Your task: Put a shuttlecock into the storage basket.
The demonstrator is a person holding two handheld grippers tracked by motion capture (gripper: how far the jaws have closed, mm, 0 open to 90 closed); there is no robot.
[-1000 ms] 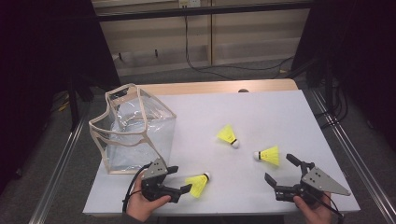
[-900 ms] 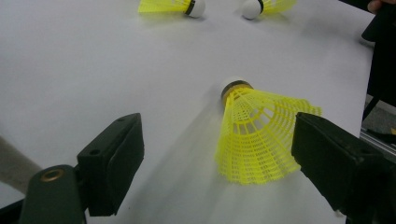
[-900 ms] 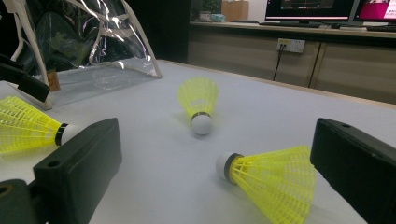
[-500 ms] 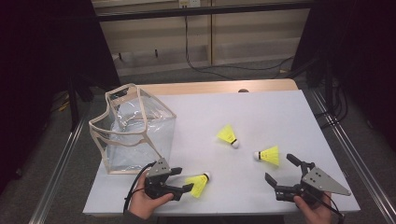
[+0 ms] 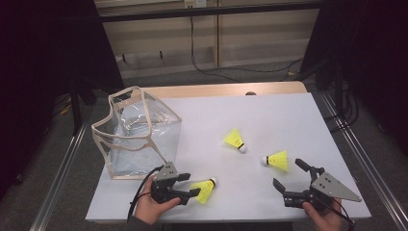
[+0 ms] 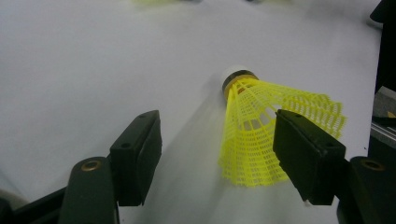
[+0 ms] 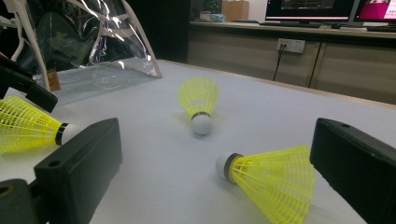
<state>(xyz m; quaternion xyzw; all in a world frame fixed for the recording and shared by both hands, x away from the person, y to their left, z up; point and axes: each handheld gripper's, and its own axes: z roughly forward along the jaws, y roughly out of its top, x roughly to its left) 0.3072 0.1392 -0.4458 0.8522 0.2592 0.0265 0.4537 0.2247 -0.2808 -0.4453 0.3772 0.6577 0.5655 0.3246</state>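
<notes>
Left tongs (image 6: 217,154) closing around a yellow mesh-skirted plastic shuttlecock (image 6: 271,126)
Black blocky jaws not yet pressing its skirt; right tongs (image 5: 292,175) gape wide on the smooth white table (image 5: 269,120).

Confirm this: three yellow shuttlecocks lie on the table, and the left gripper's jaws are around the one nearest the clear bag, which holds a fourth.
Wrong on the bag: the high view shows nothing inside it. The three shuttlecocks are on the table, and the left gripper, jaws just closing, does bracket the nearest one.
</notes>
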